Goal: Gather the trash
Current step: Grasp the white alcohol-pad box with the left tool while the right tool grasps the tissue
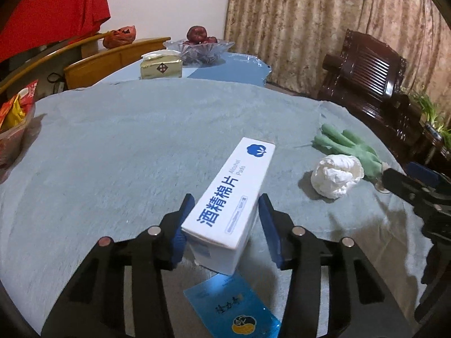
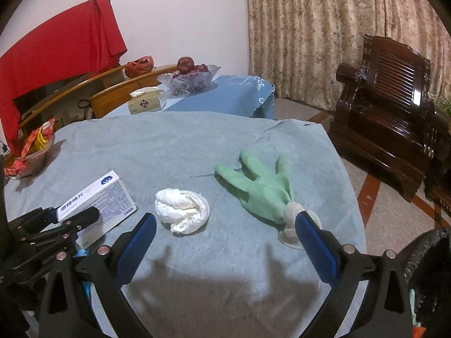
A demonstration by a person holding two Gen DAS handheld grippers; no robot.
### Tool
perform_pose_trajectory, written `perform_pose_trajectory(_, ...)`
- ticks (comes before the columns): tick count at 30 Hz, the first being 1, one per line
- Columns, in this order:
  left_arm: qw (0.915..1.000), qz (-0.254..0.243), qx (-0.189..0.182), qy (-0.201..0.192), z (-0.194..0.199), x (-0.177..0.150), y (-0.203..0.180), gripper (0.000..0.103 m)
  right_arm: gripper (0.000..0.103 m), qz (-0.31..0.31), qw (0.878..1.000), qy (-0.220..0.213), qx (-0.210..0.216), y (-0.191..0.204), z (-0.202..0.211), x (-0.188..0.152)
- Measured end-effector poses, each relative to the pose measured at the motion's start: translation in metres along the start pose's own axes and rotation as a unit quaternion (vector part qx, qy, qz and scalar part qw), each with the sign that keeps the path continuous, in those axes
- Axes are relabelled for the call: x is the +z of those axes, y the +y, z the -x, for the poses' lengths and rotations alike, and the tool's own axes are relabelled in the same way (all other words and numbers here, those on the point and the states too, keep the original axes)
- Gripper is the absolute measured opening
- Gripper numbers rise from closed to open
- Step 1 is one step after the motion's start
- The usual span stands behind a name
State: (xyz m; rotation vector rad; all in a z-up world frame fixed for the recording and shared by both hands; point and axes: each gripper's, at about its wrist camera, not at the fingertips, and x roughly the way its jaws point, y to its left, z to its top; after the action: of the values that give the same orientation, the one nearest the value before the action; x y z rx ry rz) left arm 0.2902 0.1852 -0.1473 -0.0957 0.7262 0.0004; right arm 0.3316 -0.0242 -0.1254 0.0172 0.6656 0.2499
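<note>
**Light carton between the left tongs, soft litter waiting at the right**

The white alcohol-pad box [image 1: 228, 197] lies on the grey-blue worktop [image 1: 126, 146], its near end raised a little over a blue card [image 1: 231, 307] that sits partly under it. It looks like thin cardboard: light, stiff along its length, but easy to dent on its broad faces, and smooth enough to slide on a weak grip. The left tongs [image 1: 225, 225] straddle its near end across the narrow width, which seems the right place to hold it, since the short sides resist squeezing best. The left pad touches or nearly touches the box wall; a thin gap shows at the right pad, so I read the jaws as apart around the box, not yet clamped on it.

Just to the right lies a crumpled white paper wad [image 2: 181, 211], soft and almost weightless; it would crush to any pinch and can be taken anywhere through its middle. Beyond it rests a limp green glove [image 2: 259, 186] with a pale cuff [image 2: 291, 211]; the bunched cuff looks the firmest spot to nip, as the fingers would simply drape.

The right tongs [image 2: 225, 242] stand wide apart and empty above the worktop, the wad just ahead of the left blade and the glove's cuff touching or just beside the right blade. A black-lined bin [image 2: 428, 267] shows at the lower right edge, probably where all 3 pieces belong
</note>
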Motion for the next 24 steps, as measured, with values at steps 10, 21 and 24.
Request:
perform_pose_trajectory(10,0.9995,0.021,0.020,-0.016,0.007,0.006,0.009,0.029,0.097,0.010,0.999,0.020,0.024,0.028,-0.034,0.007)
perform_pose_trajectory(21,0.9994,0.017,0.027,-0.014,0.002,0.006,0.012,0.030,0.080,0.012,0.997,0.069,0.033,0.035,-0.067,0.006)
perform_pose_trajectory(24,0.9994,0.024,0.024,0.007,-0.006,0.005,0.013,0.030,0.068,0.016,0.996,0.080,0.037,0.037,-0.072,0.004)
